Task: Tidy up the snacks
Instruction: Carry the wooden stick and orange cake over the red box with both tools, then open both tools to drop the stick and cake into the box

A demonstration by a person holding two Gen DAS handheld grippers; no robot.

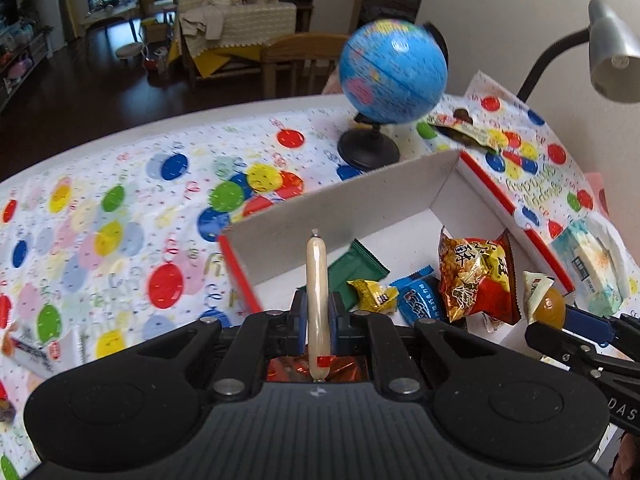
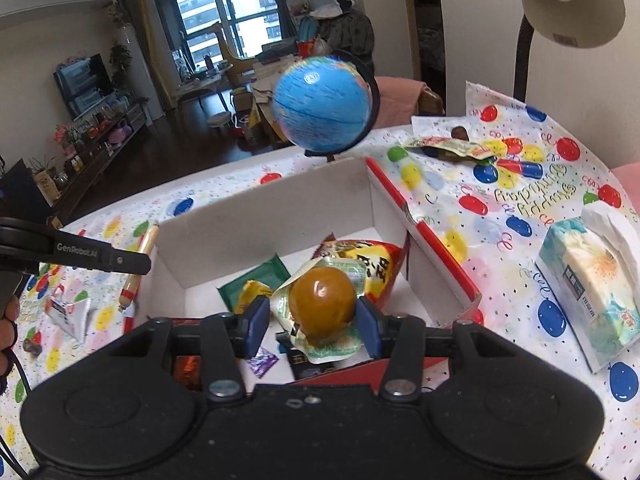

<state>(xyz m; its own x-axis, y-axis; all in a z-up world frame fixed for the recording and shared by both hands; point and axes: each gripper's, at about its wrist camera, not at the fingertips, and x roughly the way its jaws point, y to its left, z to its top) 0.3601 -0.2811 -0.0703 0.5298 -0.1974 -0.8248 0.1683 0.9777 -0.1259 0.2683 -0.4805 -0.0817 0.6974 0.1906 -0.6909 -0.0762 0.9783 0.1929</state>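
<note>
A white cardboard box with red edges stands on the table and holds several snack packs: a green pack, a yellow candy, a blue pack and a red-and-gold crisp bag. My left gripper is shut on a pale sausage stick, upright over the box's near left corner. My right gripper holds a packed brown egg between its pads above the box's near side.
A blue globe on a black stand stands behind the box. A snack pouch lies behind it, a tissue pack to the right, a desk lamp at back right. Loose snacks lie left on the balloon tablecloth.
</note>
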